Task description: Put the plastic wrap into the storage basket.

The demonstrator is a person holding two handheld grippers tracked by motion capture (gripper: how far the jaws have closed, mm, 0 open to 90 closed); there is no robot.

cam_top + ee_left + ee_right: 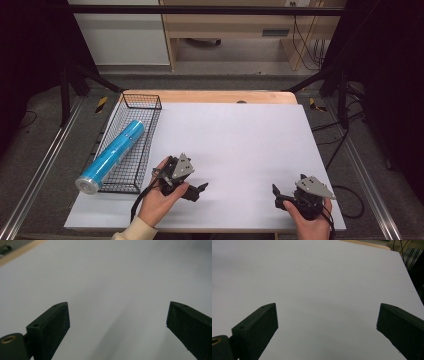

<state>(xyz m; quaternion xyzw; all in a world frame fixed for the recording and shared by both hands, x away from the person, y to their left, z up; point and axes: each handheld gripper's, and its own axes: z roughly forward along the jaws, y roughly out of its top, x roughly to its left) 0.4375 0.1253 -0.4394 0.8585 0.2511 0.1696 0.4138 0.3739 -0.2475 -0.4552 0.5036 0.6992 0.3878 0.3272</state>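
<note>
Both claws gape wide, gripping nothing — left claw [192,189] at seven o'clock, right claw [281,196] at five. The blue roll [111,155] lies in the basket [131,186] at nine o'clock — looks stowed, little left.

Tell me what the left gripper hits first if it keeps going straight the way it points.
Probably just the white sheet: the left gripper, open, looks along bare surface, and the way looks free as far as shown. Depth is unclear.
</note>
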